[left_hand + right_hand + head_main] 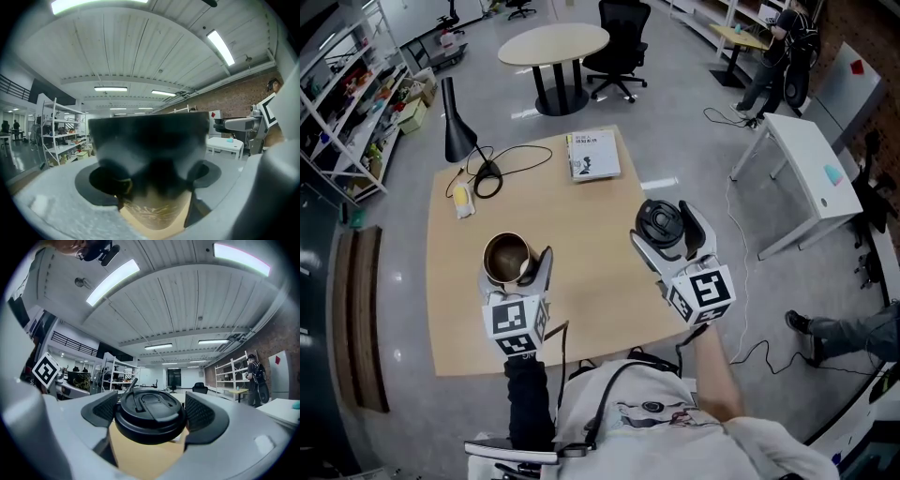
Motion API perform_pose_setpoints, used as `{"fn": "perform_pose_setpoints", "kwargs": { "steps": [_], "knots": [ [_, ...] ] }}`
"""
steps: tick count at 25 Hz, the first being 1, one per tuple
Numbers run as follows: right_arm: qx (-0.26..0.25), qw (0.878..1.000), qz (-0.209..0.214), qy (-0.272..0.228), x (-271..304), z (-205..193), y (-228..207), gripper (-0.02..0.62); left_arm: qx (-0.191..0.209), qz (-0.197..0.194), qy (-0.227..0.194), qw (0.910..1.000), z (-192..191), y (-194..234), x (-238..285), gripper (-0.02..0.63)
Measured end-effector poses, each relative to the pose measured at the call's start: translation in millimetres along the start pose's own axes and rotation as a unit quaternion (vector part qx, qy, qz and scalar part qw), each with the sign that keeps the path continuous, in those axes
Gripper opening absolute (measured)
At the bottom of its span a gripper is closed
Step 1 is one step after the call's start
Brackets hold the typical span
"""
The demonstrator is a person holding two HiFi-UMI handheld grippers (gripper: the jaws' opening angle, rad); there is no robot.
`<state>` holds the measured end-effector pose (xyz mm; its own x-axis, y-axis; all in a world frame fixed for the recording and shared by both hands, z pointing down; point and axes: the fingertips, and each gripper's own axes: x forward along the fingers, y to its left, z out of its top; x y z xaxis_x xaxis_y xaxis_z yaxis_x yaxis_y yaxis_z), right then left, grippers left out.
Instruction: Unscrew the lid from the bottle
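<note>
In the head view my left gripper [519,266] is shut on the open bottle [506,255], a dark cup-like body with a shiny brown inside, held upright over the wooden table [591,309]. In the left gripper view the bottle's dark body [149,140] fills the gap between the pads [104,178]. To the right and apart from the bottle, my right gripper [669,231] is shut on the round black lid [658,222]. In the right gripper view the lid [149,414] sits squeezed between both pads [200,412].
At the table's far edge lies a book [592,155]. At the far left stand a black lamp [457,127] with a coiled cable [487,178] and a small yellow object [464,200]. A round table [553,42], an office chair [619,37] and a white table [811,159] stand beyond.
</note>
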<state>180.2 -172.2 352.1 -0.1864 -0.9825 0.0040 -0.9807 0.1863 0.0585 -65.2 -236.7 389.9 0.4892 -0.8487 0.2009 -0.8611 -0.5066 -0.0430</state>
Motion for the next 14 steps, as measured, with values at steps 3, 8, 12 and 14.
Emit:
{"fn": "perform_pose_setpoints", "kwargs": {
  "steps": [3,8,12,14],
  "knots": [
    [-0.001,1.0,-0.001,0.0,0.4,-1.0,-0.2,0.454,0.002,-0.003,0.001,1.0,-1.4,-0.4,3.0,0.428],
    [-0.001,1.0,-0.001,0.002,1.8,-2.3,-1.2,0.454,0.01,-0.01,0.003,0.9999,-2.0,-2.2,8.0,0.428],
    [-0.002,1.0,0.0,0.005,0.3,-2.0,-2.3,0.454,0.013,-0.017,0.005,0.9998,-2.8,-6.3,9.1,0.428],
    [-0.003,1.0,0.001,0.006,-0.9,-2.0,-2.6,0.454,0.013,-0.021,0.007,0.9997,-4.0,-8.3,8.7,0.428]
  ]
}}
